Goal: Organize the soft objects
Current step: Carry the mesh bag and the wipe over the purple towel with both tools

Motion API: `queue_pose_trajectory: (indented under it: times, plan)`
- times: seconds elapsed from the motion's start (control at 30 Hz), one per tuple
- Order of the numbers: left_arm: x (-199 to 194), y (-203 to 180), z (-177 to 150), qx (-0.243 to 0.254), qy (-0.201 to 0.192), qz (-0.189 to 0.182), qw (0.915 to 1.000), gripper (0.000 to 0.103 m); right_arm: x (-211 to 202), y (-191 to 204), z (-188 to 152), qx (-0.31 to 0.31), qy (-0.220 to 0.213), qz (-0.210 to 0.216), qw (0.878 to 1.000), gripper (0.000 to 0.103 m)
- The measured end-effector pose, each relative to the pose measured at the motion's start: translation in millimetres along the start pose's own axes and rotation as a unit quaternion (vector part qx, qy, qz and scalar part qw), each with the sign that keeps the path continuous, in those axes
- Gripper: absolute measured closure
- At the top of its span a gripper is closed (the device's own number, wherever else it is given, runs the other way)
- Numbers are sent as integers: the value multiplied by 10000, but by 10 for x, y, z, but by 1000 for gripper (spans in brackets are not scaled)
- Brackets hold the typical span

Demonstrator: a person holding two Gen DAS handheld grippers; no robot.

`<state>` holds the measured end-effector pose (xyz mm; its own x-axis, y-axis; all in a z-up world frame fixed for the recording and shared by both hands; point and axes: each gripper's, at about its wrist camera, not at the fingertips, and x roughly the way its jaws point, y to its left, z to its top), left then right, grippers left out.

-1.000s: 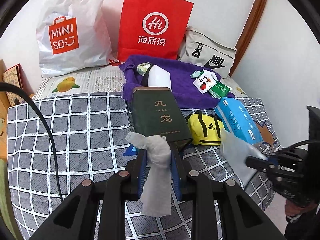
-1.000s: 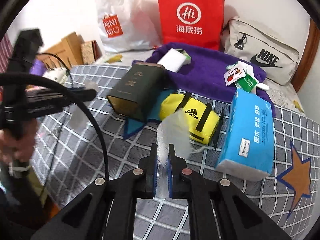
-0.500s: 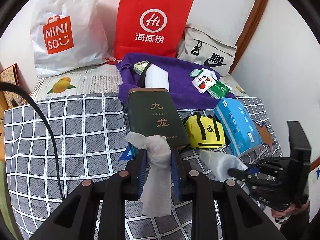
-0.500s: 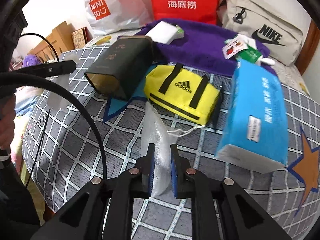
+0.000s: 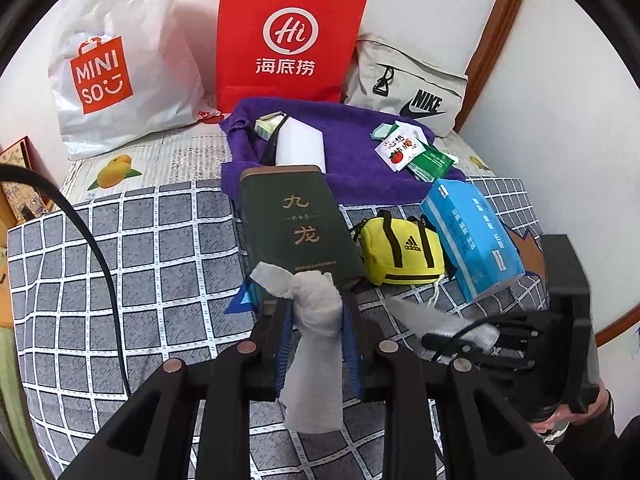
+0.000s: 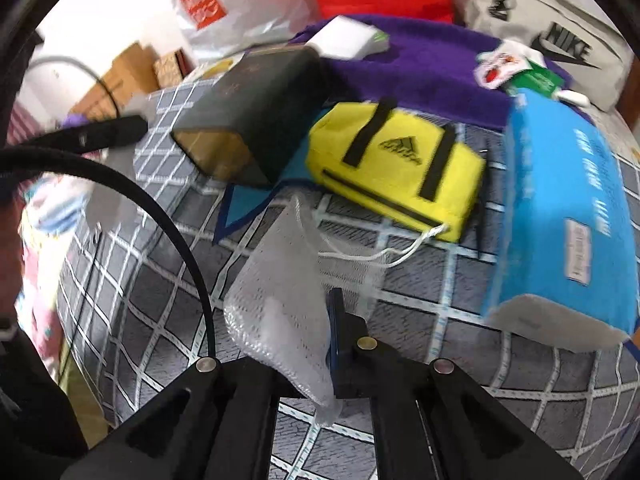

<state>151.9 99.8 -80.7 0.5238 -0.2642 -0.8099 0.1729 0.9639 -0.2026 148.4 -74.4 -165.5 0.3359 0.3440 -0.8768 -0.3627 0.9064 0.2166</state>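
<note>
Tissue (image 5: 316,340) is clamped by the left gripper (image 5: 318,340) above the checked blanket (image 5: 140,240), a mesh bag (image 6: 280,304), draped on that blanket, is pinched by the right gripper (image 6: 316,336), whose jaws have just been closing, and behind lie a yellow pouch (image 6: 394,168) and dark box (image 5: 298,224).

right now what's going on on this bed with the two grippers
A person is sorting soft things on a grey checked bedspread with a handheld gripper in each hand. The left gripper is shut on a crumpled white cloth that hangs between its fingers. The right gripper, whose jaws have just been closing, pinches a white mesh drawstring pouch low over the bedspread, in front of the small yellow Adidas bag and the blue tissue pack.
</note>
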Motion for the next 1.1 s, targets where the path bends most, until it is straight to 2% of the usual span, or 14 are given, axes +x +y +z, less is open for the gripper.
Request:
queue_pose_trajectory:
  times: [0.5, 0.9, 1.1]
  plan:
    - [-114, -103, 164, 89, -130, -94, 9998, 80, -797, -104, 187, -289, -891, -144, 9955, 100]
    - [-164, -127, 549, 163, -215, -167, 9995, 80, -1079, -247, 531, -417, -1367, -189, 9896, 100]
    - [-63, -142, 759, 130, -244, -203, 9994, 80, -1049, -390, 766, -379, -1384, -262, 9893, 100]
